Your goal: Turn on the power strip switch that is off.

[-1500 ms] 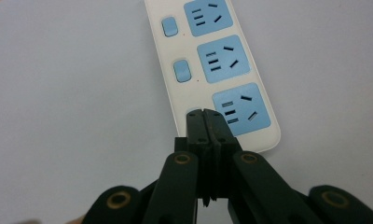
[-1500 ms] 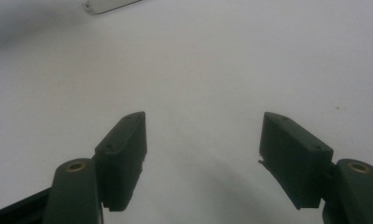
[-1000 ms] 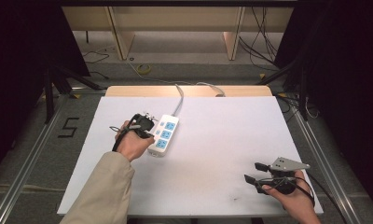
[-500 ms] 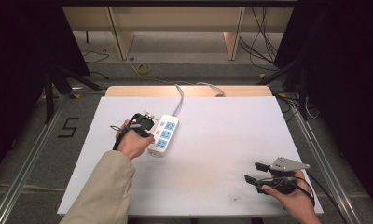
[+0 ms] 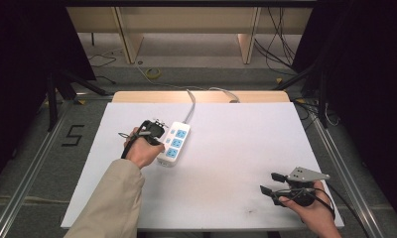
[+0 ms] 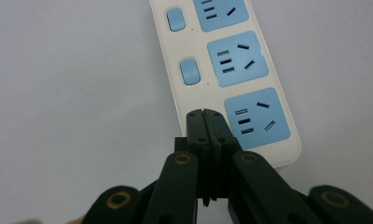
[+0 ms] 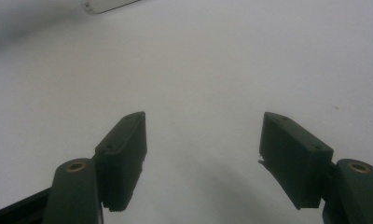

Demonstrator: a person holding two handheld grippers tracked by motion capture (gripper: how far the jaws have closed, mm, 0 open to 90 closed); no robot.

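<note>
A white power strip [image 5: 175, 143] with three blue sockets lies left of centre on the white table sheet [image 5: 226, 168]. My left gripper [image 5: 160, 145] is shut and points down at the near end of the strip. In the left gripper view its closed tips [image 6: 204, 116] rest on the strip [image 6: 231, 70] beside the nearest socket, hiding whatever lies under them. Two blue rocker switches [image 6: 190, 71] show beyond the tips. My right gripper [image 5: 271, 183] stands open and holds nothing near the front right of the sheet. In its own view the gripper [image 7: 203, 140] frames bare sheet.
The strip's grey cable [image 5: 190, 103] runs off the far edge of the table. A wooden board edge [image 5: 201, 96] lies behind the sheet. A corner of the strip [image 7: 110, 4] shows at the top of the right gripper view. Dark stands and cables surround the table.
</note>
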